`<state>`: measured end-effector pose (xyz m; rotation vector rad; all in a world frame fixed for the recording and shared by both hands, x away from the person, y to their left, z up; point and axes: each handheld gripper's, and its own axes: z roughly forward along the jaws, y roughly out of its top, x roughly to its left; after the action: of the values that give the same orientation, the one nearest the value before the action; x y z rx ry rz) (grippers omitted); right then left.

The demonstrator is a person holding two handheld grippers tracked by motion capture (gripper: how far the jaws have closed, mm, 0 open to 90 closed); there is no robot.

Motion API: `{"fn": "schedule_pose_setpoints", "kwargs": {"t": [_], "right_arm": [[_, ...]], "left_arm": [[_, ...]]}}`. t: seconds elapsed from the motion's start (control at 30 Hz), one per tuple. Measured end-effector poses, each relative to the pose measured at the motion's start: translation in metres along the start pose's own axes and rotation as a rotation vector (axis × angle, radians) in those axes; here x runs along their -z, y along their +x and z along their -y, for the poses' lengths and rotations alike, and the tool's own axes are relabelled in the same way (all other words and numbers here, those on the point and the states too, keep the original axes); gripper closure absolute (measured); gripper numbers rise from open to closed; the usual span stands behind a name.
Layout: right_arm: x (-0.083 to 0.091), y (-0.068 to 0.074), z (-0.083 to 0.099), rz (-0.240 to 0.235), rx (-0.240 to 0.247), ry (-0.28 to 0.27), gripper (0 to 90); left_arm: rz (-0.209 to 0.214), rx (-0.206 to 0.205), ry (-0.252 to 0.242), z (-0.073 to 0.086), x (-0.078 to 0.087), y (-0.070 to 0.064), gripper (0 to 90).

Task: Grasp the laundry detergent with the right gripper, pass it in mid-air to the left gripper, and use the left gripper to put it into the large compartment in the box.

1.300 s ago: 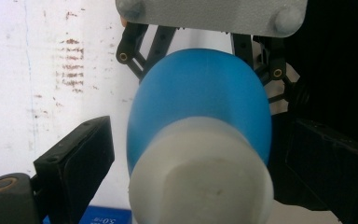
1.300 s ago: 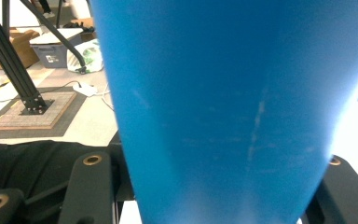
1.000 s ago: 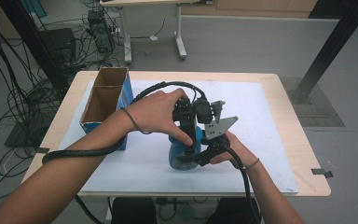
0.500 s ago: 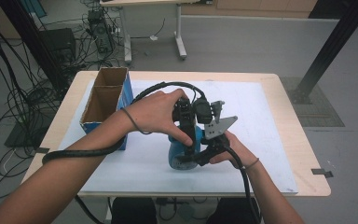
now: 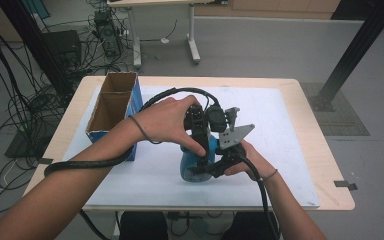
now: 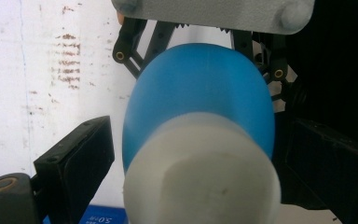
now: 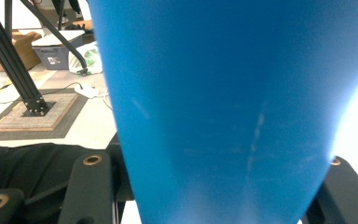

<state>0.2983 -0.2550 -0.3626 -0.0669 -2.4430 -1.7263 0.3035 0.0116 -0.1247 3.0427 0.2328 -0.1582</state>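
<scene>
I have a blue plastic bottle with a white cap (image 5: 196, 165) between my two grippers, near the front middle of the white-covered surface (image 5: 290, 130). In the high view it sits low on the sheet, body toward me and the rest hidden under my hands.

My left gripper (image 5: 200, 131) comes down over the bottle from above, my left hand (image 5: 167, 120) wrapped around it. In the left gripper view the white cap (image 6: 200, 172) is close to the camera, with the blue body (image 6: 200, 93) swelling behind it. My two black jaws stand spread on either side of the bottle, and I cannot tell whether they touch it. Beyond the bottle the other gripper's black linkages and grey plate (image 6: 214, 11) show.

My right gripper (image 5: 219, 165) comes at the bottle from my right, with its grey three-cornered plate (image 5: 235, 134) standing up and my right hand (image 5: 247, 162) behind it. In the right gripper view the blue body (image 7: 233, 107) stands between my jaws, which sit against its sides, pinching it.

An open brown cardboard box with a blue side (image 5: 111, 107) stands at the left of the surface, well apart from the bottle.
</scene>
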Motion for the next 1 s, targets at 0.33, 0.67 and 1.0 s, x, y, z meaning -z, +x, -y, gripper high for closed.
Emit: {"fn": "schedule_pose_setpoints", "kwargs": {"t": [0.33,0.67,1.0], "right_arm": [[-0.0009,0.0001,-0.0002,0.0,-0.002,0.001,42.6],[-0.0018,0.0001,-0.002,-0.001,-0.001,0.006,42.7],[-0.0029,0.0,-0.0033,-0.001,0.001,0.003,42.7]], "left_arm": [[-0.003,-0.002,0.003,-0.0003,-0.0011,0.0,7.4],[-0.004,0.005,0.0,0.001,-0.0016,-0.0003,8.1],[-0.005,0.0,0.004,0.0002,-0.0014,-0.0009,14.1]]}}
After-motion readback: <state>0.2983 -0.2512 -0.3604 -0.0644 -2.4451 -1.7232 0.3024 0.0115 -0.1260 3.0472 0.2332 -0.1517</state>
